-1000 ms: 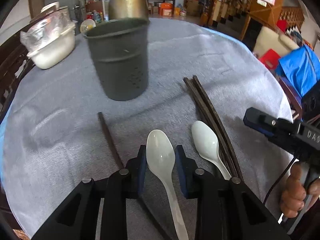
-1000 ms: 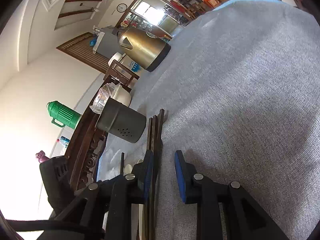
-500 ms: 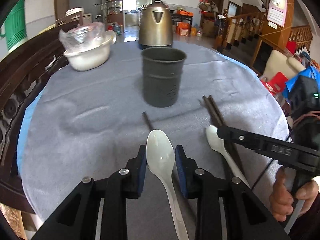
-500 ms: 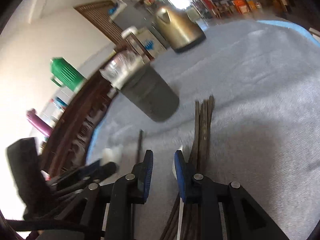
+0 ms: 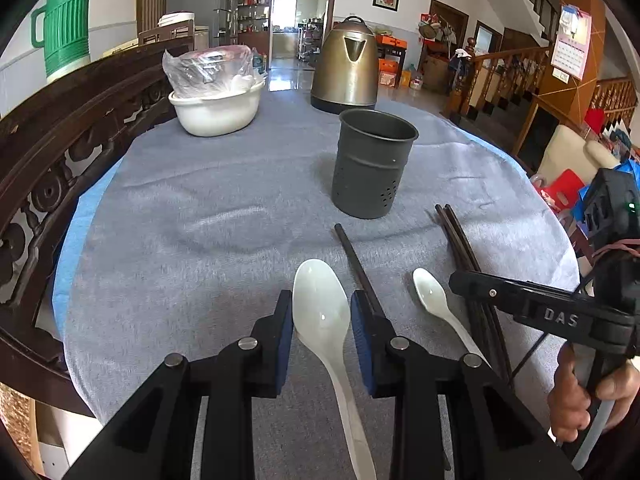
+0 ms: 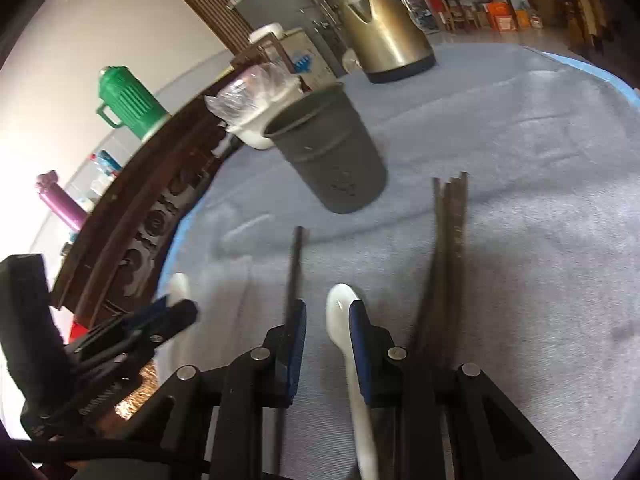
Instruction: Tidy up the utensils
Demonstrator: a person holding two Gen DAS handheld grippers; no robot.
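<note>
Here the left tongs (image 5: 322,306) are clamped on the bowl of the large white spoon (image 5: 320,292), held clear of the grey-clothed desk (image 5: 200,240). The right tongs (image 6: 327,308) stand narrowly apart, gripping nothing, over the small white spoon (image 6: 338,304) lying on the cloth. Beyond lie a single dark chopstick (image 5: 356,260) and a bundle of chopsticks (image 5: 460,240). Farther on, well apart from us, stands the perforated metal utensil holder (image 5: 370,172), empty as far as we see. We judge the spoon should travel there: carry it high over the rim, tip it upright, then release gently.
</note>
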